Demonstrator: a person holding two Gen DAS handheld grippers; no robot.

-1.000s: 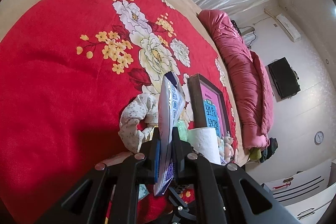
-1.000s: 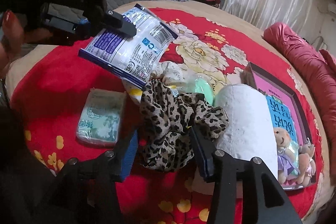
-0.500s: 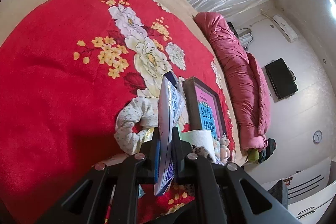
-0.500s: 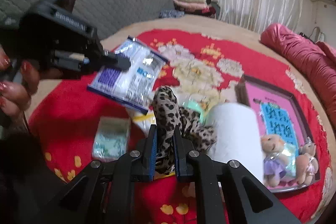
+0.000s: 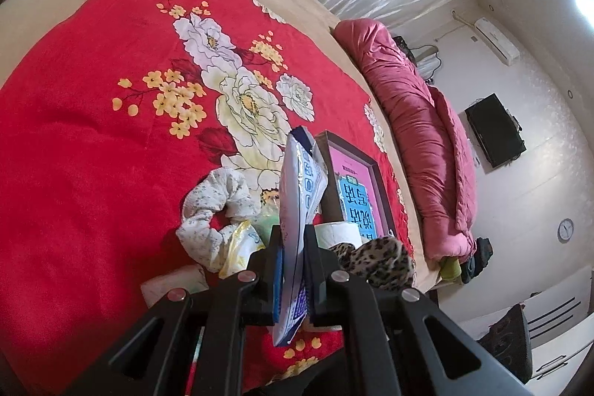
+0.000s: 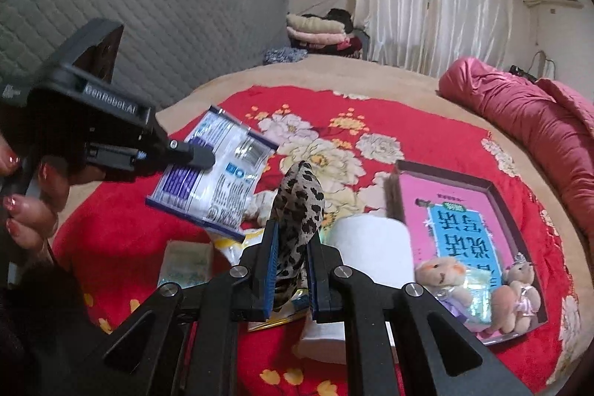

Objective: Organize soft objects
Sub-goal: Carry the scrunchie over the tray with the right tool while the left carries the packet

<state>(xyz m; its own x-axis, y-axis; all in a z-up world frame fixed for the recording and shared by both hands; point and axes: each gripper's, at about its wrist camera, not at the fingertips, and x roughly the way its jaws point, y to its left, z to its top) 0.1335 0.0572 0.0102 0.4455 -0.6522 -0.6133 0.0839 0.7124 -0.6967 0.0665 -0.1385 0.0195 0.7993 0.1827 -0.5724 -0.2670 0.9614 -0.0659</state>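
Observation:
My left gripper [image 5: 291,240] is shut on a white and blue plastic packet [image 5: 297,210], held edge-up above the red floral blanket [image 5: 74,136]. From the right wrist view the same packet [image 6: 215,177] hangs flat in the left gripper [image 6: 196,156]. My right gripper [image 6: 291,247] is shut on a leopard-print scrunchie [image 6: 299,203], lifted off the bed. That scrunchie [image 5: 375,258] shows at the lower right of the left wrist view. A cream floral scrunchie [image 5: 215,206] lies on the blanket below the packet.
A brown tray [image 6: 393,195] holds a pink book and small teddy bears [image 6: 441,275]. A white paper roll [image 6: 371,247] stands beside it. A green tissue pack [image 6: 183,264] lies at the left. A pink quilt [image 6: 527,121] lines the bed's far side.
My right gripper closed on the leopard scrunchie and lifted it off the pile. The left gripper, still holding the packet, rose slightly.

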